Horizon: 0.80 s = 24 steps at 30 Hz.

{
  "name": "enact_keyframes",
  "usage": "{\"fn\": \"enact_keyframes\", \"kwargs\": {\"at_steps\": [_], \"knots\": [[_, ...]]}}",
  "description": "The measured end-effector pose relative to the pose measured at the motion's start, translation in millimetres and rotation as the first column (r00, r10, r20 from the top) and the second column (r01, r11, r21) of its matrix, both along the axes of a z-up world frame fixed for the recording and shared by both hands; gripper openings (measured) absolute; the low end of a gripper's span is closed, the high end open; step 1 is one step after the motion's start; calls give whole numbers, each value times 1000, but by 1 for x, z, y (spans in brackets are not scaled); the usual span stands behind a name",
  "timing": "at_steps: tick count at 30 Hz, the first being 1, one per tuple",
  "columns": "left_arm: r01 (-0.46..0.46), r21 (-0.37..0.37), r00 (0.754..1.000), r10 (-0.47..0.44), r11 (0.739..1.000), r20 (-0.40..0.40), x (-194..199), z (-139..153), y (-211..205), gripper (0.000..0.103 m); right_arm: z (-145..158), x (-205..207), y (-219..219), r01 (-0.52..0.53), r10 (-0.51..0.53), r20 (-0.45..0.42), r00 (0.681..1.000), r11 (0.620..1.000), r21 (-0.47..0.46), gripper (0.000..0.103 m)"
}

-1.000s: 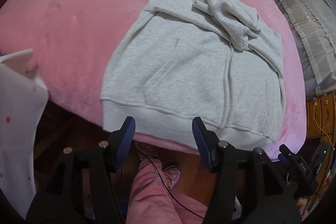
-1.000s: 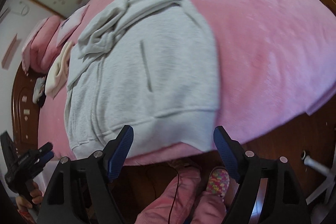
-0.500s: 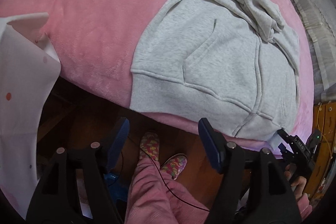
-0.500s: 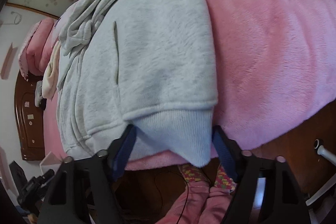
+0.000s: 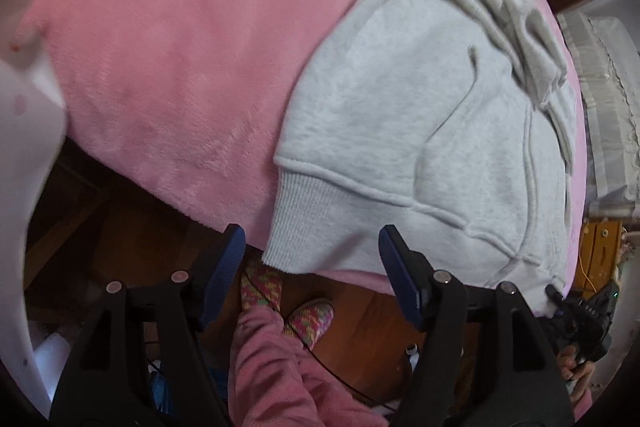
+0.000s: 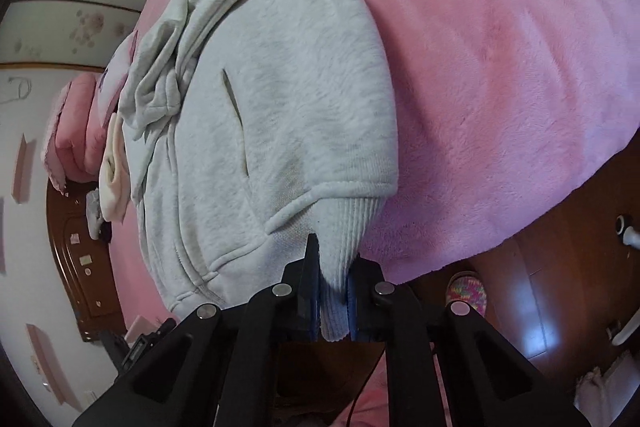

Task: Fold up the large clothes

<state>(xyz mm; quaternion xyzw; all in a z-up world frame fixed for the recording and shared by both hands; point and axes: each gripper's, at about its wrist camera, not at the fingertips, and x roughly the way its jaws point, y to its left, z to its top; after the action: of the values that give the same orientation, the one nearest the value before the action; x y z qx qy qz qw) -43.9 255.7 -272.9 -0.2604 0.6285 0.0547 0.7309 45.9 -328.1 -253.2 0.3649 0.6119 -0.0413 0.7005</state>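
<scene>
Hoodie point(image 5: 420, 131) lies flat on the pink bed point(image 5: 180, 39), hem at the near edge — right gripper point(image 6: 334, 291) pinches only 1 ribbed corner, left gripper point(image 5: 310, 267) gapes wide short of its corner, so lifting now may skew the fold.

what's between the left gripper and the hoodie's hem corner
Nothing visible: the open left gripper faces the ribbed corner of the grey hoodie at the bed's edge, only air between.

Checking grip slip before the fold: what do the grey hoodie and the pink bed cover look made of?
The grey hoodie looks like soft, matte cotton-blend fleece, with a ribbed knit hem clamped in the right gripper. The pink bed cover looks like plush fleece: short fuzzy pile.
</scene>
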Motion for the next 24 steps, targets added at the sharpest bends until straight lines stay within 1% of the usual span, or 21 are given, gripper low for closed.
{"fn": "enact_keyframes", "kwargs": {"at_steps": [2, 3, 5, 7, 10, 11, 14, 15, 16, 17, 18, 19, 20, 21, 22, 23, 24], "knots": [[24, 37, 999, -23, 999, -35, 5, -12, 0, 67, 11, 5, 2, -36, 36, 2, 999, 999, -22, 9], [38, 31, 998, -37, 999, -41, 8, -17, 0, 67, 18, 10, 5, -48, 48, 3, 999, 998, -29, 9], [58, -12, 997, -58, 998, -52, 13, -27, 1, 67, 27, 16, 7, -71, 71, -9, 997, 997, -29, 9], [79, -59, 995, -83, 995, -62, 20, -38, 5, 67, 36, 21, 9, -73, 72, -13, 997, 997, -15, 9], [93, -126, 993, -101, 988, -59, 26, -46, 11, 69, 56, 26, 5, -83, 83, 20, 996, 997, -4, 9], [94, -144, 993, -103, 985, -56, 27, -47, 13, 69, 64, 29, 5, -105, 105, 31, 994, 994, -14, 9], [70, -248, 996, -80, 966, -30, 28, -51, 21, 68, 84, 35, 9, -143, 144, 53, 988, 989, -21, 9], [50, -287, 998, -60, 957, -25, 27, -53, 23, 65, 89, 38, 10, -149, 150, 55, 987, 989, -17, 9], [26, -333, 999, -36, 942, -24, 27, -55, 24, 52, 92, 41, 10, -147, 147, 56, 988, 989, -10, 9], [13, -361, 999, -23, 932, -24, 26, -57, 23, 47, 94, 42, 9, -141, 140, 54, 989, 990, 2, 9], [1, -369, 1000, -10, 929, -23, 24, -57, 23, 44, 95, 40, 3, -139, 138, 52, 989, 990, 9, 9], [-1, -364, 1000, -5, 931, -16, 25, -56, 20, 38, 95, 40, 3, -141, 140, 50, 989, 990, 8, 9], [1, -362, 1000, -3, 932, -6, 24, -55, 18, 30, 95, 41, 5, -149, 149, 46, 988, 989, 0, 9], [-2, -357, 1000, 2, 934, 1, 25, -53, 15, 28, 93, 40, 5, -160, 161, 45, 986, 987, -10, 9], [-8, -346, 1000, 9, 938, 2, 26, -50, 13, 21, 93, 40, 6, -173, 174, 44, 984, 985, -22, 9], [-12, -336, 1000, 15, 942, 6, 26, -46, 10, 15, 85, 40, 7, -177, 178, 45, 983, 984, -28, 9], [-15, -322, 1000, 21, 947, 17, 26, -39, 6, 12, 87, 40, 8, -178, 180, 51, 982, 984, -29, 9]]}}
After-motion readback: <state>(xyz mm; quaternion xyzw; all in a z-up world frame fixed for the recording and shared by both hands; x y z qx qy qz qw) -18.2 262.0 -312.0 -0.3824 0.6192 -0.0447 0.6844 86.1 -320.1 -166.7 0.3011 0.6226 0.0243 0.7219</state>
